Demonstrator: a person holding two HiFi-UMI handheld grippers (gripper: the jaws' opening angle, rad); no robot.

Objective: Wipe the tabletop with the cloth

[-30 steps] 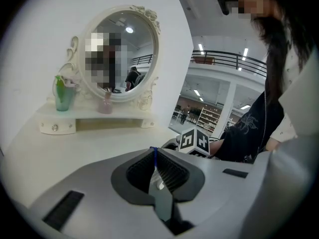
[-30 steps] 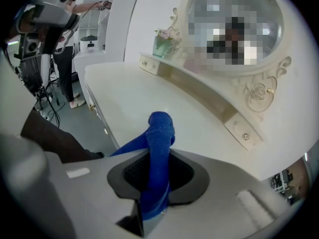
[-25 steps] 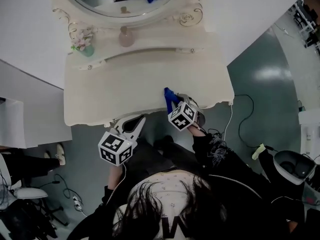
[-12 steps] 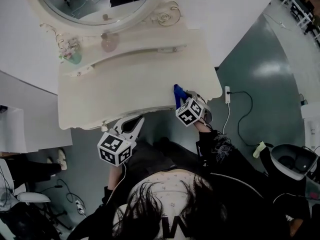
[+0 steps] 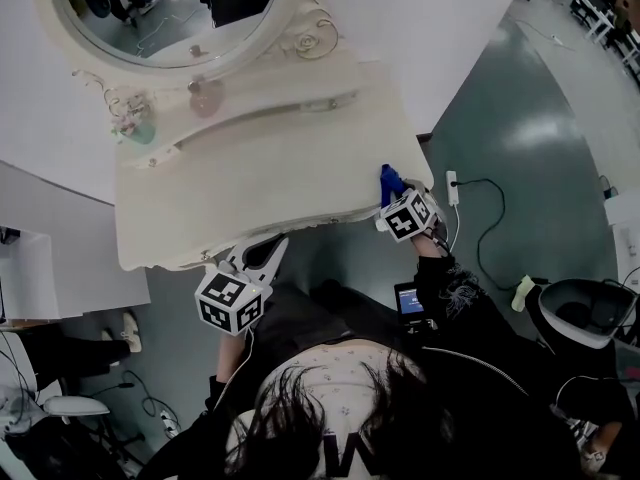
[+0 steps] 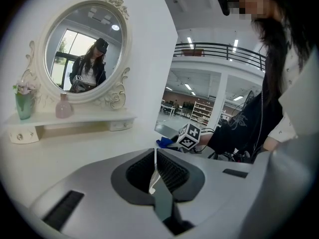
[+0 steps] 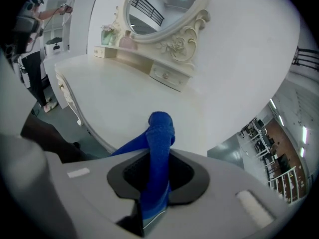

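Observation:
The white dressing tabletop (image 5: 250, 178) fills the middle of the head view. My right gripper (image 5: 392, 196) is at its front right corner, shut on a blue cloth (image 5: 389, 182) that rests on the surface near the edge. In the right gripper view the cloth (image 7: 159, 133) stands bunched between the jaws of that gripper (image 7: 158, 156), over the tabletop (image 7: 124, 93). My left gripper (image 5: 272, 246) hovers at the table's front edge, left of centre, shut with nothing in it. The left gripper view shows its own tips (image 6: 155, 153) together, with the cloth (image 6: 163, 143) far ahead.
An oval mirror (image 5: 170, 8) stands at the back on a raised shelf with small drawers. A green vase with flowers (image 5: 138, 128) and a pink bottle (image 5: 205, 94) stand on that shelf. A power strip (image 5: 452, 182) and cables lie on the floor right of the table.
My right gripper has slid the blue cloth rightward along the table's front to the right corner. The left gripper has stayed by the front edge.

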